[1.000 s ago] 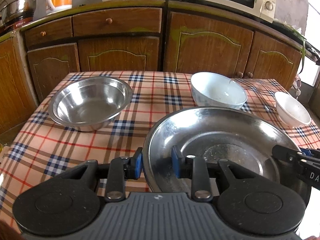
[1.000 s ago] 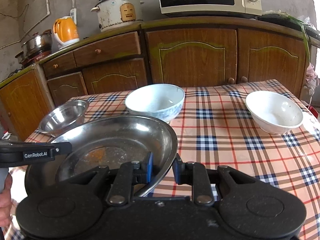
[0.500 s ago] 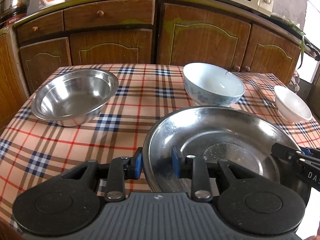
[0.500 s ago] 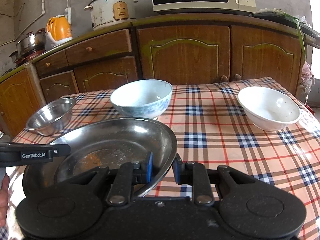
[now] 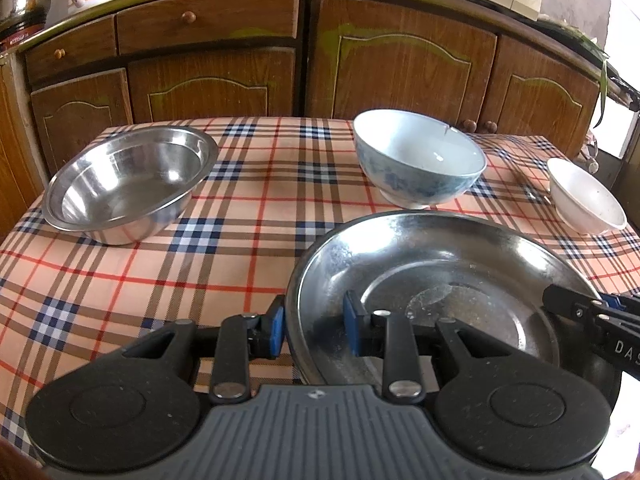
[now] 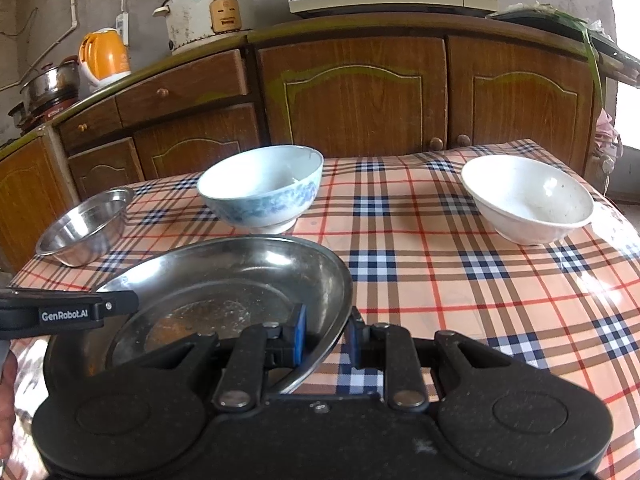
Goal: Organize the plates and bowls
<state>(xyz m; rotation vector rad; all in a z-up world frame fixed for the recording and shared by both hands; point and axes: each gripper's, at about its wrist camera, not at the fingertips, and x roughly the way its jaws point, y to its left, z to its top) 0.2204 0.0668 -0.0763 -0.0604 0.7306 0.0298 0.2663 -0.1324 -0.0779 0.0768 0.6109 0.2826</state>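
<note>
Checked tablecloth (image 5: 248,216), wooden cupboards behind. The steel plate (image 5: 436,264) has come down and forward, nearly on the near table now, so set-down looks close. Left gripper (image 5: 314,330) and right gripper (image 6: 325,338), both nearly closed, pinch its opposite rims. Steel bowl (image 5: 128,184) waits far left.

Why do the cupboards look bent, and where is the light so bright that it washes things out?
Both views: the fisheye lens bows the cupboards and the table edges. Left wrist view: daylight at the right edge blows out to white behind the white bowl. Right wrist view: glare whitens the checked tablecloth at the right and the lower left corner.
</note>
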